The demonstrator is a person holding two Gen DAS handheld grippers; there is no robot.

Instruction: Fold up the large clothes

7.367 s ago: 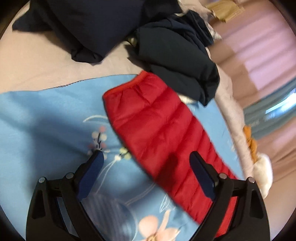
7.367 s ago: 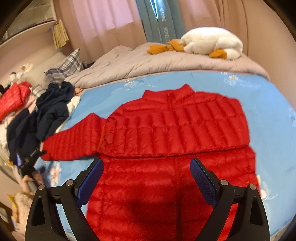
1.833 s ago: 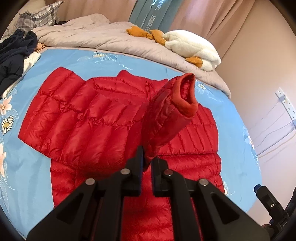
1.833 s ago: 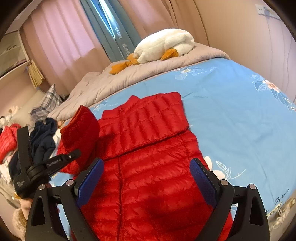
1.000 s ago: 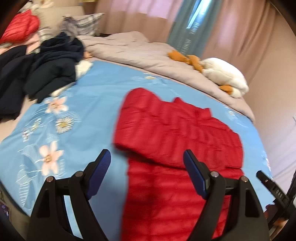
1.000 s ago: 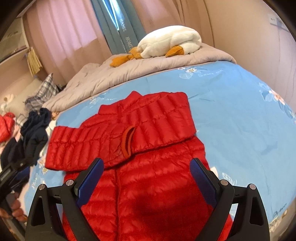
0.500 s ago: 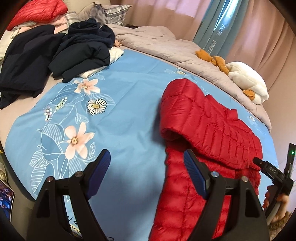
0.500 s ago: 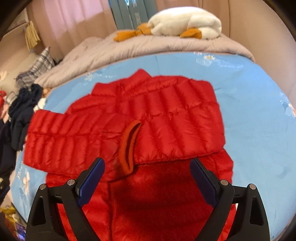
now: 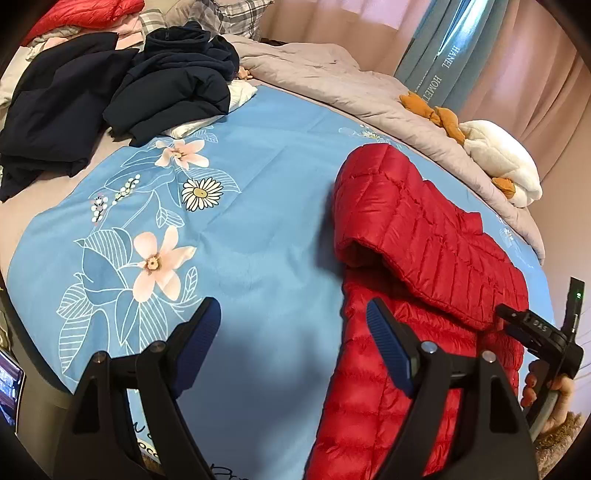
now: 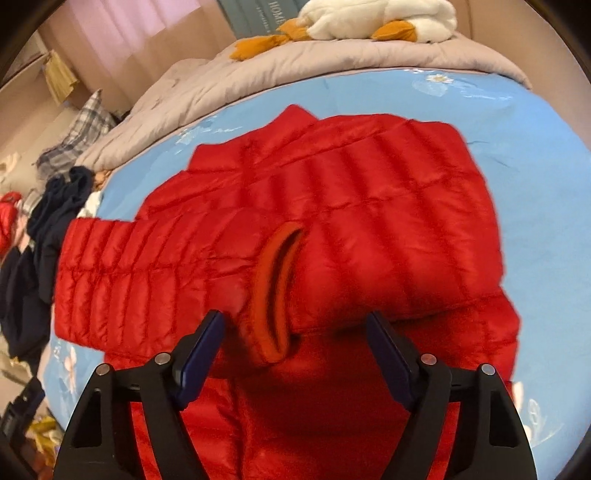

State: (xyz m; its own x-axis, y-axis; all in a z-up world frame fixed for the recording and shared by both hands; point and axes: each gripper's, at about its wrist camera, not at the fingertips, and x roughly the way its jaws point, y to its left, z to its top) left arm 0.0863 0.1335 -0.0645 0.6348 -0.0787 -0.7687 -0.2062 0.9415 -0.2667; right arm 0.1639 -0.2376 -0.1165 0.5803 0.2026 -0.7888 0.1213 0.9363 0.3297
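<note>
A red puffer jacket [image 10: 369,206] lies flat on the blue floral sheet [image 9: 258,221], both sleeves folded across its chest. The left sleeve's orange-lined cuff [image 10: 275,291] lies on top, in the middle. My right gripper [image 10: 295,325] hangs low over that cuff, which sits between the closing jaws; the pads are not pressing on it. My left gripper [image 9: 291,314] stands open over bare sheet, just left of the jacket's [image 9: 424,240] side edge, with nothing between its fingers. In the left wrist view, the right gripper [image 9: 535,328] and the hand holding it show at the far right.
A heap of dark navy clothes [image 9: 166,74] lies at the sheet's far left corner, with a red garment [image 9: 85,11] behind it. A grey duvet [image 9: 332,81] and a white plush duck [image 9: 498,166] line the far side. A phone [image 9: 7,387] sits at the bed's near left edge.
The left gripper let go of the left sleeve, which now lies across the chest, and swung left over the sheet. The right gripper came down closer to the cuff and its jaws narrowed.
</note>
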